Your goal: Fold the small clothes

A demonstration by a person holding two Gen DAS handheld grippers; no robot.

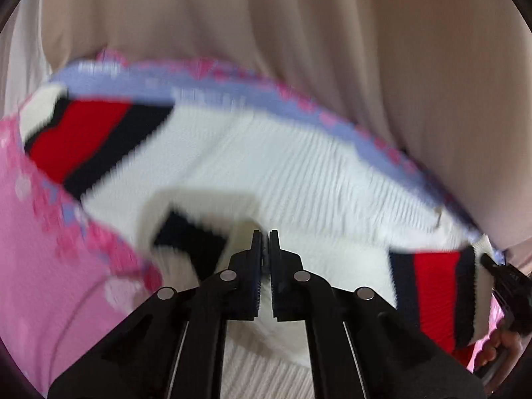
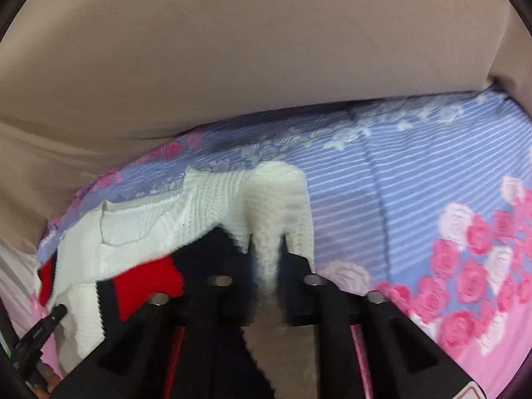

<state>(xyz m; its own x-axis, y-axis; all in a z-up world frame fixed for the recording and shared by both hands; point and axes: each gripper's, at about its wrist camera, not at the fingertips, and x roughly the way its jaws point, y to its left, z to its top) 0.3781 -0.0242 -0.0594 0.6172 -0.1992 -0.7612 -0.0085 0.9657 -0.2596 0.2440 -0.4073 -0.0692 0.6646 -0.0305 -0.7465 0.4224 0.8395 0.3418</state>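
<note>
A small white knit sweater (image 1: 272, 173) with red and navy stripe bands lies on a pink and blue floral bedsheet (image 1: 50, 249). My left gripper (image 1: 265, 236) hovers over its lower middle with jaws nearly together, holding nothing that I can see. My right gripper (image 2: 266, 242) is shut on a white knit fold of the sweater (image 2: 276, 206) and lifts it off the sheet (image 2: 415, 183). The right gripper's tip (image 1: 492, 262) shows at the striped cuff (image 1: 432, 286) in the left wrist view. The left gripper's tip (image 2: 56, 312) shows at the lower left in the right wrist view.
A beige curtain (image 1: 299, 33) hangs behind the bed. A beige wall or headboard (image 2: 232, 50) rises past the far edge of the sheet. The sheet's rose print (image 2: 465, 266) spreads to the right of the sweater.
</note>
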